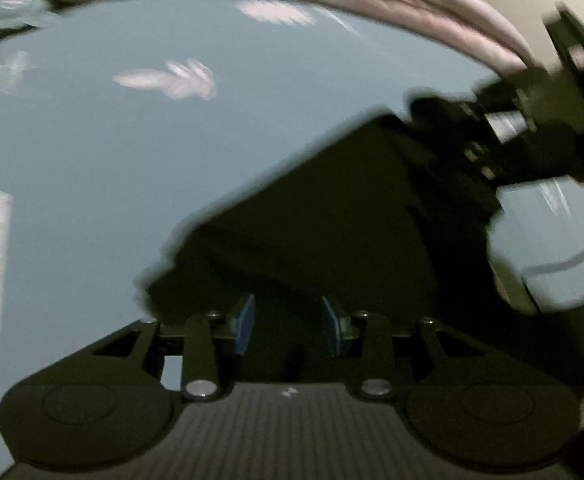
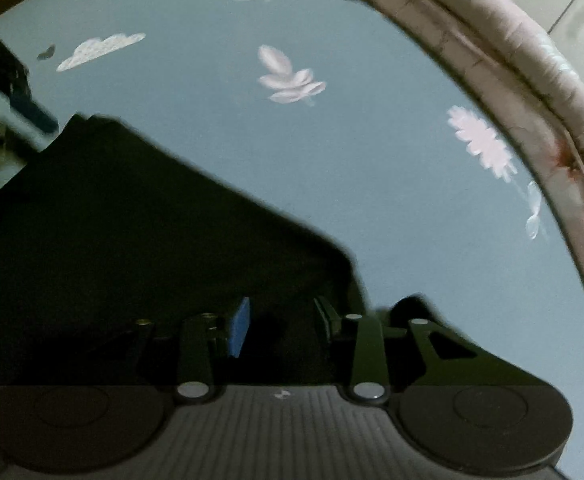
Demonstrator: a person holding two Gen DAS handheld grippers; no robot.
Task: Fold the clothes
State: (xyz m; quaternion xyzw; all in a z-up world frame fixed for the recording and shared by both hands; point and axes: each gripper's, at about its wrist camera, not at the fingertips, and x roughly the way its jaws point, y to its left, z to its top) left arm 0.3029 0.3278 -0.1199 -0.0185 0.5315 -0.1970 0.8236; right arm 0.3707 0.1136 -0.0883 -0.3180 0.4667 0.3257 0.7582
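Now we see the dark cloth [image 1: 312,216] lying flat on the blue bed sheet [image 1: 92,160], its edge right at both grippers. It looks soft, thin and light, so we would pinch an edge or corner. Left gripper [image 1: 288,326] and right gripper [image 2: 282,326] jaws are spread, pinching nothing.

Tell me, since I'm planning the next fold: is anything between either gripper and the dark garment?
Nothing visible. The dark garment lies flat on the blue bedsheet, directly at the left gripper and right gripper, jaws apart.
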